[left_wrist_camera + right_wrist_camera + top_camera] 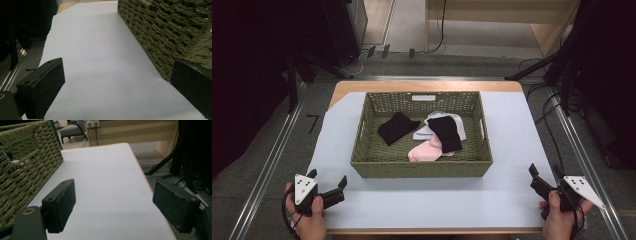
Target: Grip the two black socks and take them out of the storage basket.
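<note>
A woven basket (421, 169) sits mid-table on a pale sheet (512, 130), holding a black sock (397, 128), a pink sock (426, 151) and white socks (452, 122). The left gripper (328, 181) near the front-left corner and the right gripper (545, 172) near the front-right corner both hover released, jaws apart and empty.

We count one basket, four socks and two grippers.
One green woven wicker basket (422, 169) holds two black socks (397, 128), one pink sock (426, 151) and one white sock (453, 122); two black two-jaw grippers (328, 184) flank it.
</note>
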Demonstrator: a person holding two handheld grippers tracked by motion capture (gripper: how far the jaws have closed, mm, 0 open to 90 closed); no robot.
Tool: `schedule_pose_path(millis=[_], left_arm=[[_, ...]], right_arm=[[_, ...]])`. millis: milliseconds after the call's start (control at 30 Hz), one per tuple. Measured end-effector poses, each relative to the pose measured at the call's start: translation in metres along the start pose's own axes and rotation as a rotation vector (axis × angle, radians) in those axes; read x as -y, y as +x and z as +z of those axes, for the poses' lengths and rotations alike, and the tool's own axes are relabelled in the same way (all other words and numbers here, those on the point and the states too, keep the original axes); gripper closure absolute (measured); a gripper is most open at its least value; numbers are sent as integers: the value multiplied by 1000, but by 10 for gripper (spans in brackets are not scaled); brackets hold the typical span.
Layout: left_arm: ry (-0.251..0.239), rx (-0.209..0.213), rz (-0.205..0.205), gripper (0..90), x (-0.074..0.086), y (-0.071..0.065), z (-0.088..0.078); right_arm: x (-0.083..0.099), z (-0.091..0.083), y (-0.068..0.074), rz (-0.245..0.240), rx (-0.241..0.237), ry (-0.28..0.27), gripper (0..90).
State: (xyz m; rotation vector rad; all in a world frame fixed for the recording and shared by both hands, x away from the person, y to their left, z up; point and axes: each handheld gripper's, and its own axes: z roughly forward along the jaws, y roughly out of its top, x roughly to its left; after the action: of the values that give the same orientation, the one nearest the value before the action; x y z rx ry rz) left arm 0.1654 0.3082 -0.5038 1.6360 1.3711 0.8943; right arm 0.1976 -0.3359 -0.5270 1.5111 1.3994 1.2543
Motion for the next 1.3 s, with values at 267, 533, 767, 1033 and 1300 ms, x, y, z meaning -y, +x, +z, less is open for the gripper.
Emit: schedule_pose_path(millis=[267, 533, 767, 1033, 1300], left_arm=[[12, 3, 6, 6, 0, 0, 0], [19, 6, 5, 6, -1, 0, 1], [18, 6, 5, 6, -1, 0, 2], [18, 7, 2, 6, -1, 0, 2], [21, 12, -6, 6, -1, 1, 2]], right_arm=[[-14, 2, 4, -15, -19, 63, 144], [-56, 7, 27, -62, -24, 35, 143], [-94, 22, 55, -100, -55, 19, 143], [-119, 46, 96, -149, -104, 12, 144], [-129, 65, 135, -180, -154, 20, 144]])
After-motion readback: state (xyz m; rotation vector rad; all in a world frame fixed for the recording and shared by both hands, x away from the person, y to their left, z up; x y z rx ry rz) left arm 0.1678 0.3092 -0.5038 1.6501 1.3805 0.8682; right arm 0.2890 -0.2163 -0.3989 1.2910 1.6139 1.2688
